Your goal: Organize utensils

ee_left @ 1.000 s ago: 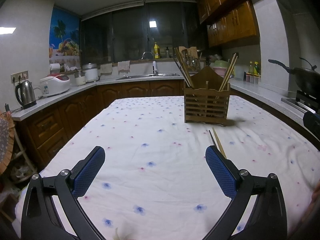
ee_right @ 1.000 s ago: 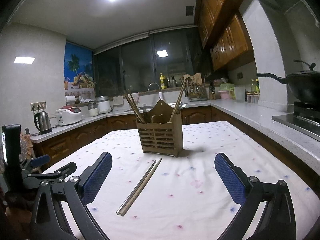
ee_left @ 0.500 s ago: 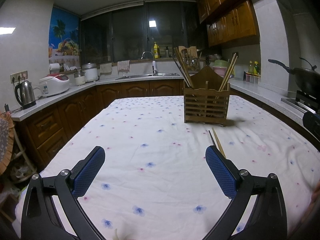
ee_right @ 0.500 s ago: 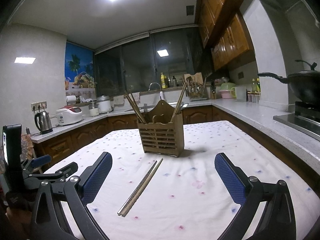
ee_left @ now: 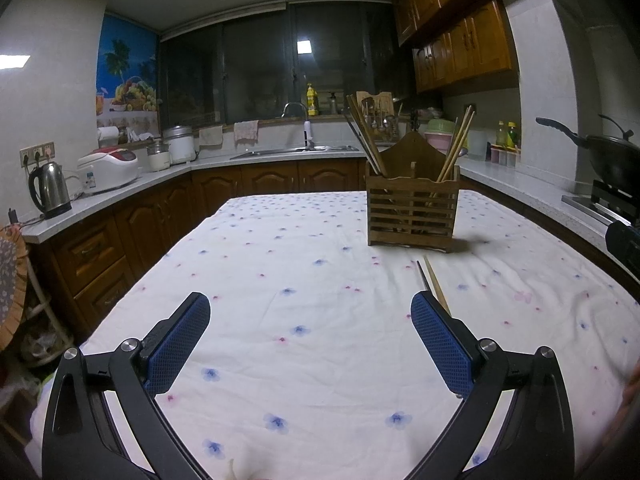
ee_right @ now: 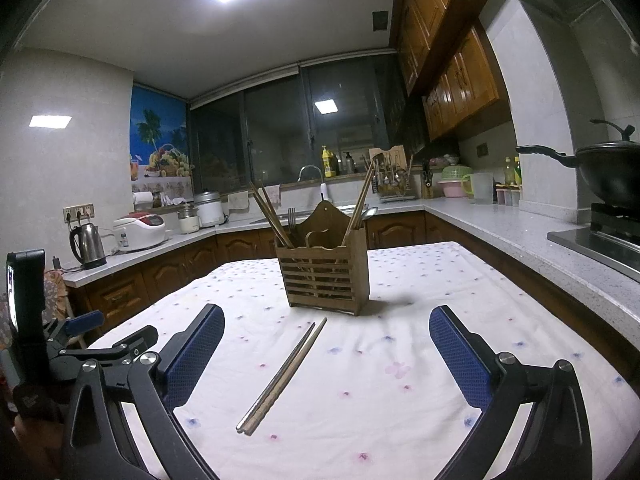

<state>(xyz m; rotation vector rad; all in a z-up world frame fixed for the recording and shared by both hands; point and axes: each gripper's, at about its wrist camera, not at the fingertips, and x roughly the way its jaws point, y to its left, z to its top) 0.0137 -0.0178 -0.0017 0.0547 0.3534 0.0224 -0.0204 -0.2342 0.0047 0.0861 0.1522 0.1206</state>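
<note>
Two chopsticks (ee_right: pixel 283 374) lie side by side on the flowery tablecloth (ee_right: pixel 400 400) in front of the wooden utensil holder (ee_right: pixel 325 276), between the wide-apart jaws of the right gripper (ee_right: pixel 326 328), and the left gripper (ee_left: pixel 310 312) is spread wide too, holding nothing.

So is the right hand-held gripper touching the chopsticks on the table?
Apart. The right wrist view shows the right hand-held gripper open, chopsticks lying between its fingers, cloth visible on both sides.
</note>
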